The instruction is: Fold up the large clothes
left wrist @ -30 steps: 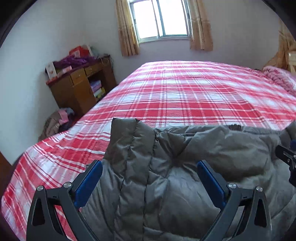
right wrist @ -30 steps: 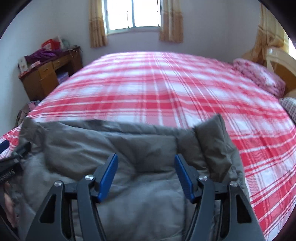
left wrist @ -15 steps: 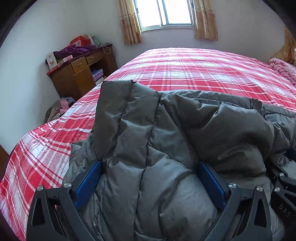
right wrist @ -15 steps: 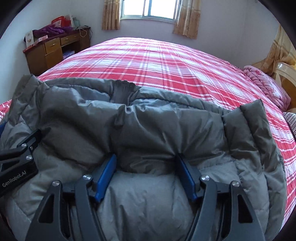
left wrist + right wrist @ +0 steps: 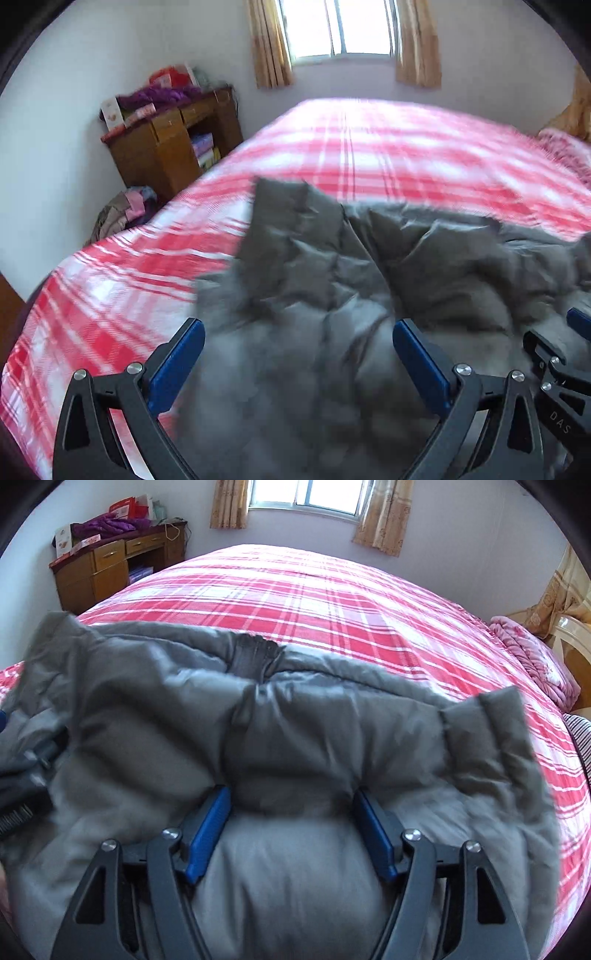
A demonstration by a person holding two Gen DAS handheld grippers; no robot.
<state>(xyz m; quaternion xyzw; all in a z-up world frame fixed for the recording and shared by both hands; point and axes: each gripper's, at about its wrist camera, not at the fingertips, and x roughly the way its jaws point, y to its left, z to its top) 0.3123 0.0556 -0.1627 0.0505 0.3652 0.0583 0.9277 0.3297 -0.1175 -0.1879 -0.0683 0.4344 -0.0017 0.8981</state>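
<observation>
A grey quilted down jacket (image 5: pixel 332 280) lies on a red and white plaid bed (image 5: pixel 369 147), folded over on itself at the near edge. My left gripper (image 5: pixel 295 354) is wide open just above its left part, with jacket fabric between the blue pads (image 5: pixel 177 365). My right gripper (image 5: pixel 291 827) is open over the jacket (image 5: pixel 295 723), its pads (image 5: pixel 208 827) pressing against a bulge of the fabric. The right gripper's body shows in the left wrist view (image 5: pixel 554 373), and the left gripper shows at the right wrist view's left edge (image 5: pixel 26 775).
A wooden desk (image 5: pixel 173 140) with boxes and purple cloth stands left of the bed. A pile of clothes (image 5: pixel 122 210) lies on the floor by it. A pink pillow (image 5: pixel 535 664) and headboard (image 5: pixel 569 642) are at the right. A window (image 5: pixel 340 26) is behind.
The upper layer of the jacket has dropped and flattened toward the bed. Both grippers have drawn slightly back and up, staying open; the left view is motion-blurred.
</observation>
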